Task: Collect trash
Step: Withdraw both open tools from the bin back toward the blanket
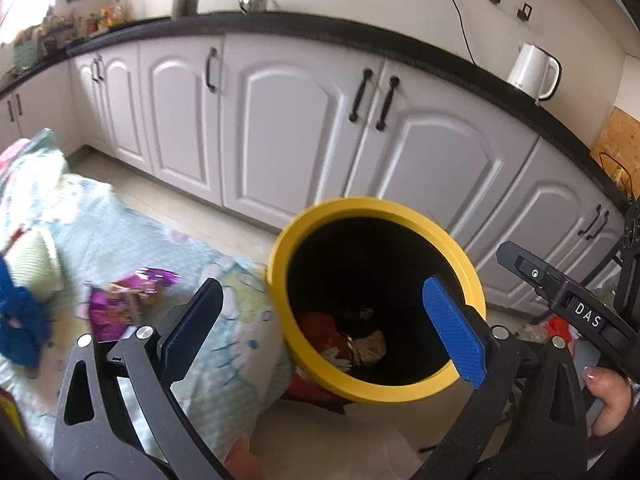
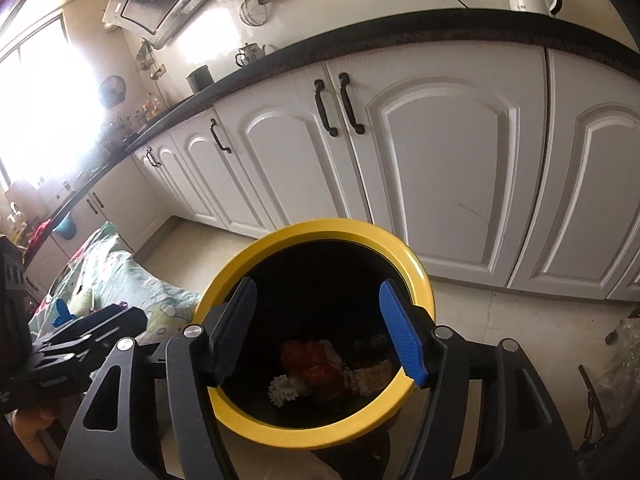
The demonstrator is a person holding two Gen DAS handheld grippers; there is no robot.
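Black two-finger tongs with blue ribbed pads are filling the bottom of both wrist views. Those of the left gripper are standing spread wide with nothing between the pads, one finger over the patterned pale green bedspread and the other over the mouth of the round yellow-rimmed bin with a black inside. Those of the right gripper are also standing apart and empty, hanging right above the same bin, both pads framing its dark opening.

White arched cabinet doors with black handles are running under a black countertop behind the bin, and a white electric kettle is sitting on that counter. The bedspread is lying on the floor just beside the bin, touching its left side.

Crumpled trash is lying at the bottom of the bin: a red wrapper, a white scrunched piece and some tan paper. A shiny purple wrapper is resting on the bedspread, left of the left gripper, well outside the bin. A blue object is lying further left, blurred. A hand is gripping the right tool's handle at the left view's lower right edge.
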